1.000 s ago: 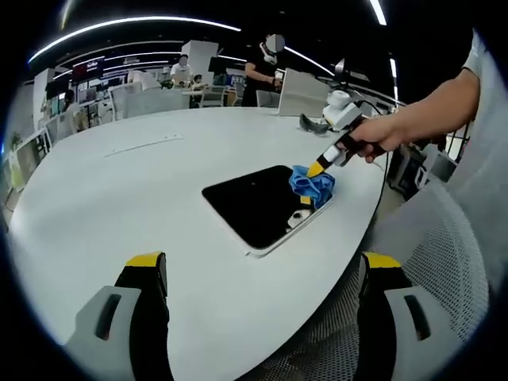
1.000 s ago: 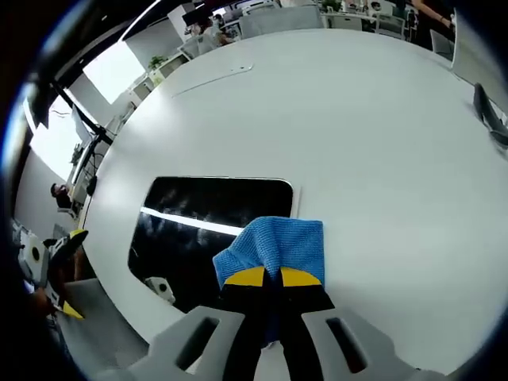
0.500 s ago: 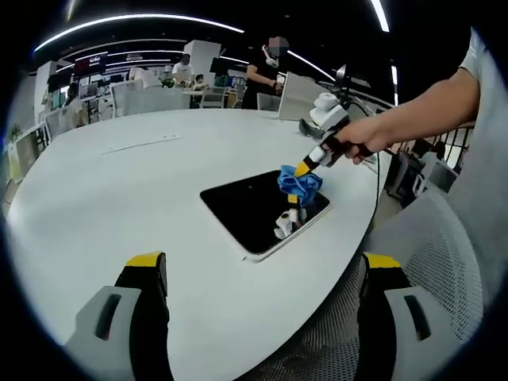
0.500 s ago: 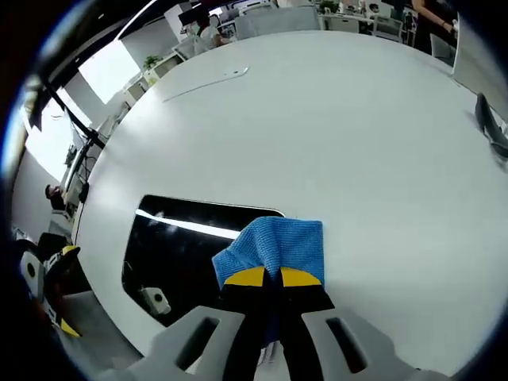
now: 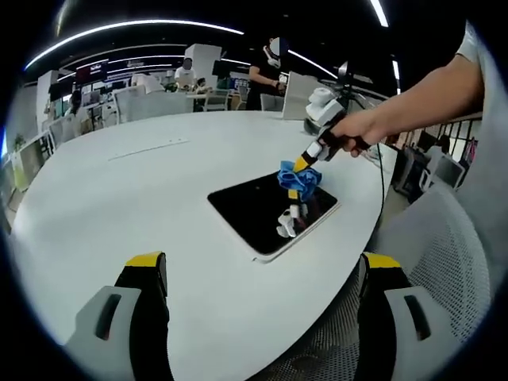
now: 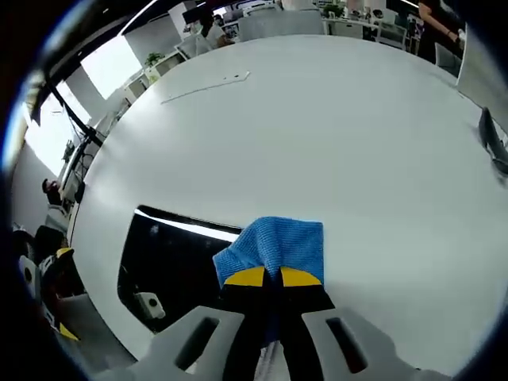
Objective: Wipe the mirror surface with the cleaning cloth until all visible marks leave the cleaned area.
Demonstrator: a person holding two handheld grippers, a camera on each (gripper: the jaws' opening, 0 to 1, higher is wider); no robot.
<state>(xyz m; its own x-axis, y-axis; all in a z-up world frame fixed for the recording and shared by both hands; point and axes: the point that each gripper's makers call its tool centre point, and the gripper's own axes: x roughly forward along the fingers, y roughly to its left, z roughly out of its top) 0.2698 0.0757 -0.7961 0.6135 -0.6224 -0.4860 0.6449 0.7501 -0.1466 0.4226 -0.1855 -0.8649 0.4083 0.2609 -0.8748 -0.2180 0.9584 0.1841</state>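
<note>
Lying flat near the edge of a large white oval table [image 5: 119, 198] is a dark rectangular mirror with rounded corners and a pale rim [image 5: 262, 214], reflecting ceiling light strips. In the left gripper view, a person's hand [image 5: 361, 127] holds the right gripper [image 5: 300, 165] tilted down over the mirror's far corner, its yellow-tipped jaws pinched tight on a crumpled blue microfibre cleaning cloth [image 5: 298, 178] that meets the glass, with the tool's reflection below it. The left gripper [image 5: 258, 274] sits well back from the mirror, its two yellow-tipped jaws spread wide apart and gripping nothing.

In the right gripper view, the blue cloth [image 6: 278, 246] fans out from the closed jaws of the right gripper [image 6: 274, 278], overlapping the mirror [image 6: 171, 258].

A white mesh chair [image 5: 444, 270] stands just beside the table. A thin pale strip [image 5: 147, 148] lies on the tabletop well beyond the mirror. Desks and several people [image 5: 262, 71] fill the background.
</note>
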